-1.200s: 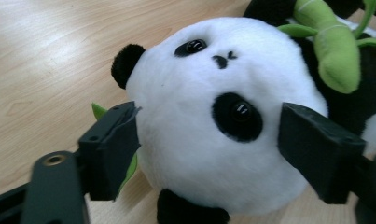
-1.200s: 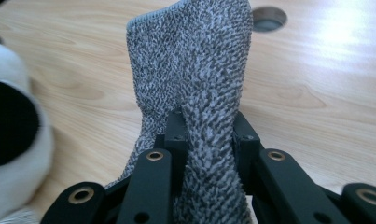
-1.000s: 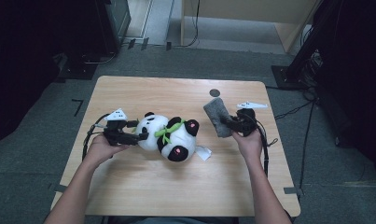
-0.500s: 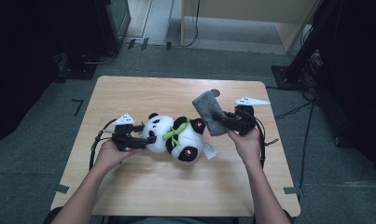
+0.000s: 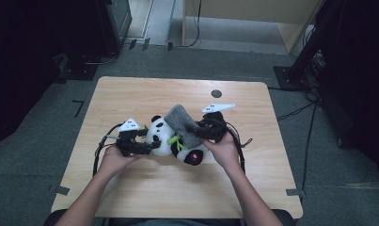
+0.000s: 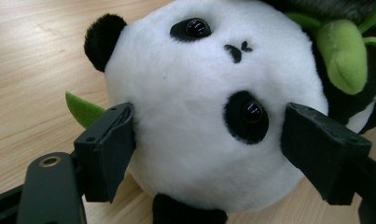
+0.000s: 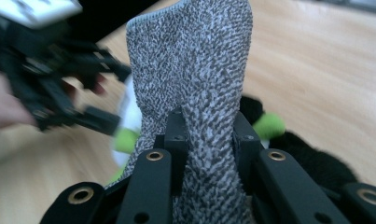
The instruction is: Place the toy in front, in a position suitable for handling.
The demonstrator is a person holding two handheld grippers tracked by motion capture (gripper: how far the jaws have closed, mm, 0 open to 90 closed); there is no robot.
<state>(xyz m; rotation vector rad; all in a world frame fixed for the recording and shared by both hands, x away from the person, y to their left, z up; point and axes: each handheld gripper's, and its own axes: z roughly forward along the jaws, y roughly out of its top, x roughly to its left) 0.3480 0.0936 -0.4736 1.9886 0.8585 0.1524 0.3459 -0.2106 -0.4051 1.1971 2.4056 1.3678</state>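
The right gripper [image 7: 206, 140] has its black jaws pinched on the lower end of a speckled grey knitted cloth [image 7: 195, 70], which rises between them and, in the high view, hangs over the body of a black-and-white plush panda with green leaves [image 5: 170, 136]. The left gripper [image 6: 206, 154] has its jaws spread wide on either side of the panda's round white head, the left jaw touching the fur, the right jaw just beside it. The panda lies near the middle of the light wooden table [image 5: 130, 94].

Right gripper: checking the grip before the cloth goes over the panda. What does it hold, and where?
The right gripper pinches the grey cloth near its lower end.
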